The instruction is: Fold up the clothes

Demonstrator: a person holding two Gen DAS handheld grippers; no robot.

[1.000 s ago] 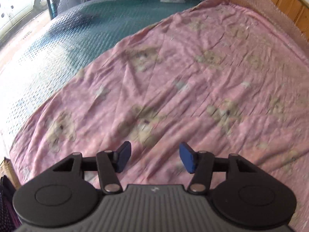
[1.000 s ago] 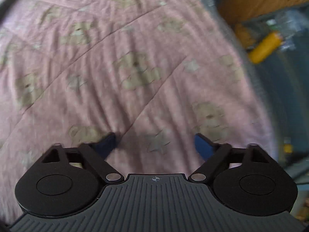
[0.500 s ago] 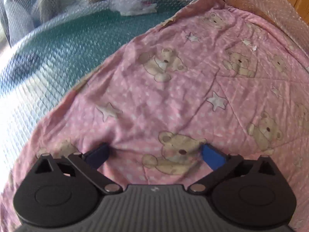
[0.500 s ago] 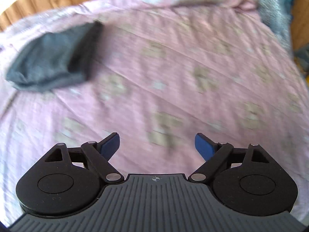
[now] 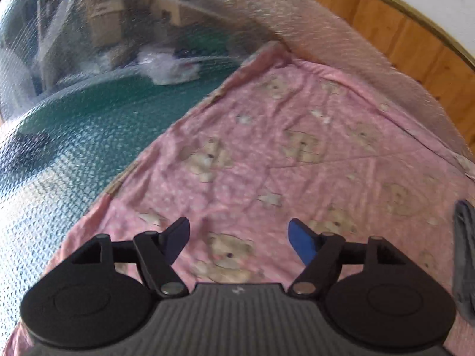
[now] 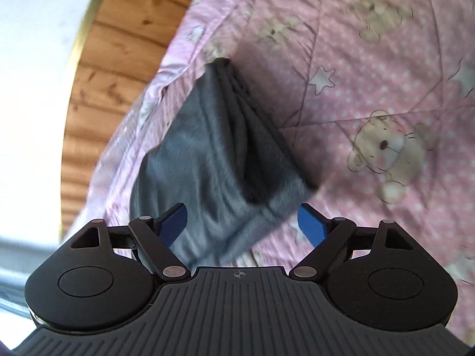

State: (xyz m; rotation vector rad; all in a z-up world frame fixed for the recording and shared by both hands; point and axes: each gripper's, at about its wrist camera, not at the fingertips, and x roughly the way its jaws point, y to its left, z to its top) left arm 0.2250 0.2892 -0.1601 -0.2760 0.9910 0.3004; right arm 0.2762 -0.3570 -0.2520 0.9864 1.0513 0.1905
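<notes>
A folded grey garment (image 6: 219, 154) lies on a pink bedsheet (image 6: 371, 59) printed with bears and stars, near the sheet's edge by the wall. My right gripper (image 6: 243, 222) hovers right over its near end. The jaws are wide and closing slightly; the cloth shows between the blue fingers, but the pads do not press on it. A strip of the same grey garment (image 5: 463, 252) shows at the right edge of the left wrist view. My left gripper (image 5: 239, 241) stands over bare pink bedsheet (image 5: 297, 154), its jaws closing with nothing between them.
Bubble wrap (image 5: 74, 136) covers a green surface left of the sheet, with a white plastic bag (image 5: 169, 68) on it further back. A wooden wall panel (image 5: 400, 44) runs behind the bed; that wooden panel (image 6: 109, 59) sits left of the garment.
My right gripper swung across the sheet to the grey garment, which went from far left to right at its fingers. My left gripper slid along the sheet; its jaws widened, then narrowed.
</notes>
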